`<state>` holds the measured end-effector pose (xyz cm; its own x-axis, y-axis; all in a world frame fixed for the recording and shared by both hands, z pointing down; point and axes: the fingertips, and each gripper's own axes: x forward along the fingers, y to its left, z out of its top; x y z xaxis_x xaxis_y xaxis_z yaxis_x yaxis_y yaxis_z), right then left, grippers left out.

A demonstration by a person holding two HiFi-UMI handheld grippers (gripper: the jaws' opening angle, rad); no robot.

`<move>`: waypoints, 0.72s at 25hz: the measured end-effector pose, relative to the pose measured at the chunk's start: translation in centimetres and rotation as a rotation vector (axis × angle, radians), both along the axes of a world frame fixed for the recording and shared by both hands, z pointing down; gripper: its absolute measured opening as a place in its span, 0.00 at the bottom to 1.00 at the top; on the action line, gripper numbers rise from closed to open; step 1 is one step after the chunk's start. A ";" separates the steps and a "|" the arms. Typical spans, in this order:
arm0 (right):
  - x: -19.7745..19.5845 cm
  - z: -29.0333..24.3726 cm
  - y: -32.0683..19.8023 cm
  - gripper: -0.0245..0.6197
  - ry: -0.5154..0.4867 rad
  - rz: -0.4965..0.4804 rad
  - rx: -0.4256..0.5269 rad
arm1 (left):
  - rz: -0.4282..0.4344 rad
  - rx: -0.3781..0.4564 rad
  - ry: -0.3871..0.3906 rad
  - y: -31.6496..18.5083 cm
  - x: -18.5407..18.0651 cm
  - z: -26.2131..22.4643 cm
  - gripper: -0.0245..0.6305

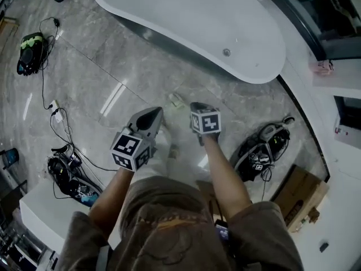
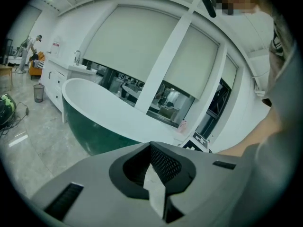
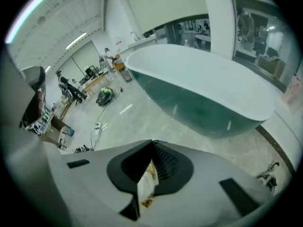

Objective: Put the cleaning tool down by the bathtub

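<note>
Where cables (image 1: pixel 66 147) trail, grey marble floor (image 1: pixel 96 72) beside a white bathtub (image 1: pixel 192 16).

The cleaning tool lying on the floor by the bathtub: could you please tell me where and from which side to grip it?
Probably around its middle, across its narrow width, coming straight down from above. The cleaning tool looks small, pale and oblong, lying flat on the floor just clear of the bathtub. Any handle is too small to make out.

a: where is it open?
b: bare grey marble floor (image 1: pixel 104 58) beside the white oval bathtub (image 1: pixel 197 16).
a: what's in the way?
b: tangled black cables (image 1: pixel 65 171) left; black gear bundle (image 1: pixel 262 151) and brown cardboard box (image 1: pixel 299 196) right.
</note>
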<state>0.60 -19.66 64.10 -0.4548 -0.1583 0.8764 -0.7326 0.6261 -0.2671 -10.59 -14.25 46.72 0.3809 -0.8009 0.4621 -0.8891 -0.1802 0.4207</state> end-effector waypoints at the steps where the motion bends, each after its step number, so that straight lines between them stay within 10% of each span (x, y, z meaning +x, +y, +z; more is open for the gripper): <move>1: -0.2 -1.7 0.1 0.05 -0.024 0.007 0.014 | 0.007 -0.002 0.002 0.2 0.3 -1.1 0.04; 18: 0.8 -28.2 4.0 0.05 -0.431 0.046 0.350 | 0.153 0.110 -0.019 3.7 4.6 -15.6 0.04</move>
